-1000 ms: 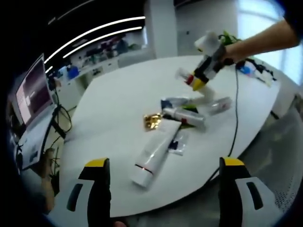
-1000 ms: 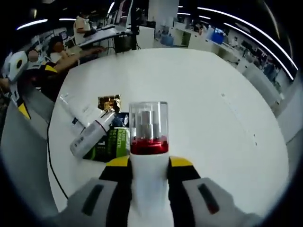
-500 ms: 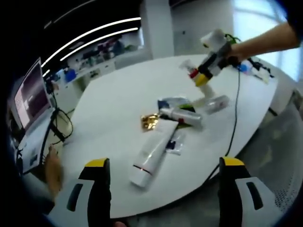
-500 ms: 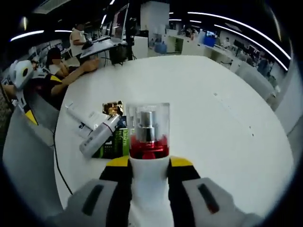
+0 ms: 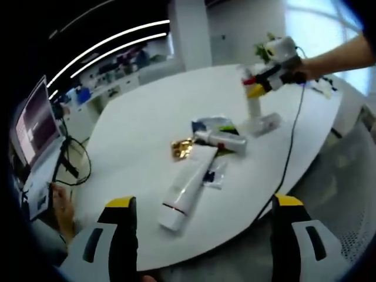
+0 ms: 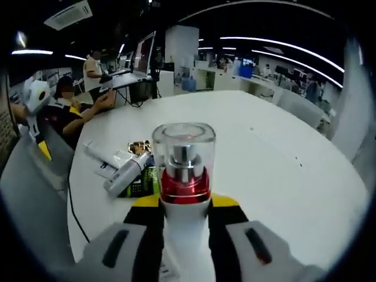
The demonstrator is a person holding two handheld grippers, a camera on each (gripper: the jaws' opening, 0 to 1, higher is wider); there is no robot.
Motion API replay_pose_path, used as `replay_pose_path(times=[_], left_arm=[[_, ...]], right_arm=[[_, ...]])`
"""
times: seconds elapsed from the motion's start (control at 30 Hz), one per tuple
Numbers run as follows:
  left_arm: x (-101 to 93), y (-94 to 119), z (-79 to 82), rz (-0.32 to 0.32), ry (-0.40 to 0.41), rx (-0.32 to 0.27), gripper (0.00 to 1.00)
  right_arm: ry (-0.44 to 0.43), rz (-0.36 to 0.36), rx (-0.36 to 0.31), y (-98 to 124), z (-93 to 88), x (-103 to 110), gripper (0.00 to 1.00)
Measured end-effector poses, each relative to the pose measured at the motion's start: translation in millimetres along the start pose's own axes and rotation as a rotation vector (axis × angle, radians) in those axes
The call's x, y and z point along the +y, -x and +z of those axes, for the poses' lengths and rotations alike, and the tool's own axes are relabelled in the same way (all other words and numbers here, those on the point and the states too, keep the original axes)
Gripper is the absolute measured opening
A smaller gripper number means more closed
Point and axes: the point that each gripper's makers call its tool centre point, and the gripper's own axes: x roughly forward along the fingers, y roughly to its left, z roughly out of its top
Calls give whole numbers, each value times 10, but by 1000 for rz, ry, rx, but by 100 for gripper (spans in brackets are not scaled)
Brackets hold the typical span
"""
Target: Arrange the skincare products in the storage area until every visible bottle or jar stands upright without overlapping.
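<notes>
- Left gripper view: left claw (image 5: 201, 235) spread wide, nothing between its jaws, hanging off the near edge of the white tabletop (image 5: 147, 123).
- Landmark = long white tube (image 5: 187, 187), lying flat near that edge. Gold packet (image 5: 183, 148) touches its far end on the left; small clear sachet (image 5: 213, 174) just beside it on the right.
- Beyond the tube: a smaller white tube with a red band (image 5: 220, 140) lies flat across a dark green box (image 5: 214, 125).
- Further right of the tube: right claw (image 5: 257, 89) pinching a white pump bottle (image 5: 254, 107), bottle upright, base at the tabletop; clear packet (image 5: 265, 124) beside it.
- Right gripper view: right claw (image 6: 183, 212) pressed on the white pump bottle (image 6: 183, 194), red collar, clear cap, upright.
- Long white tube (image 6: 103, 155) lies left of the bottle; smaller tube (image 6: 127, 173), gold packet (image 6: 140, 147) and green box (image 6: 141, 182) between them.
</notes>
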Motion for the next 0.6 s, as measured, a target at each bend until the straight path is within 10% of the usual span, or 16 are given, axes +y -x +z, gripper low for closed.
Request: replay_pose_path(times=[0.6], left_arm=[[-27,-7,-44,-10,-12,23,92]], right_arm=[[-142,-21,-34,160,-131,-15,30]])
